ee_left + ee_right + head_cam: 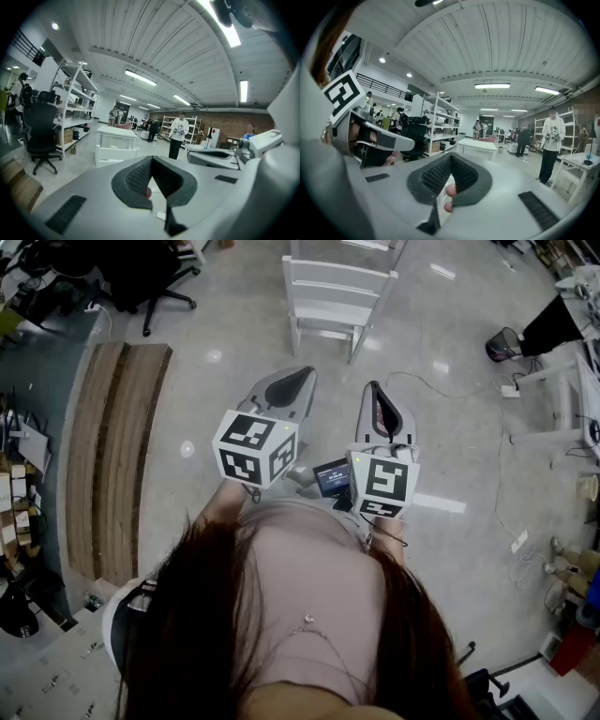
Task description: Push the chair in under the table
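Ahead, the chair [330, 298] is standing well apart, centred between left claw [300, 375] and right claw [375, 388], both closed, empty.

ahead: bare floor [234, 334] | beyond: white chair [333, 296] | left: cardboard [112, 456]
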Demonstrator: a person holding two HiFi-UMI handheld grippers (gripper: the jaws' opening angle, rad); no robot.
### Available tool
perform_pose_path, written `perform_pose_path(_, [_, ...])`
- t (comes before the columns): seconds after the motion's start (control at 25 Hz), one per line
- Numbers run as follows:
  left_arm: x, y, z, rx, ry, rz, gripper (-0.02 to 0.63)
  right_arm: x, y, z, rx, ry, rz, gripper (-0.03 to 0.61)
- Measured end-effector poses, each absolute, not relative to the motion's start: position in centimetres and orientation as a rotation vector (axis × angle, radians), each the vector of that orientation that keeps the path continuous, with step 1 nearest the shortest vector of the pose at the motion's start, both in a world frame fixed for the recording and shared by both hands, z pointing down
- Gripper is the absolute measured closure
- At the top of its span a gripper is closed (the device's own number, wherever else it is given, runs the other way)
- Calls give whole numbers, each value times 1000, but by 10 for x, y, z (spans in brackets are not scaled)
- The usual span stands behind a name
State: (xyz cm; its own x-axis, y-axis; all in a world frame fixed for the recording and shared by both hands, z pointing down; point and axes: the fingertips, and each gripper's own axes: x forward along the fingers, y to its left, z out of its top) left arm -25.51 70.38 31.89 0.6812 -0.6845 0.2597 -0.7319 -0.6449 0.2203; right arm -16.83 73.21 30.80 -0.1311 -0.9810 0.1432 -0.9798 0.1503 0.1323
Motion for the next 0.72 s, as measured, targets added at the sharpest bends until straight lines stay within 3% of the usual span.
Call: perform_pose_path(0.72, [-205, 667, 328, 2502, -1250, 170, 606, -109, 700, 314, 1864, -2320, 6, 558])
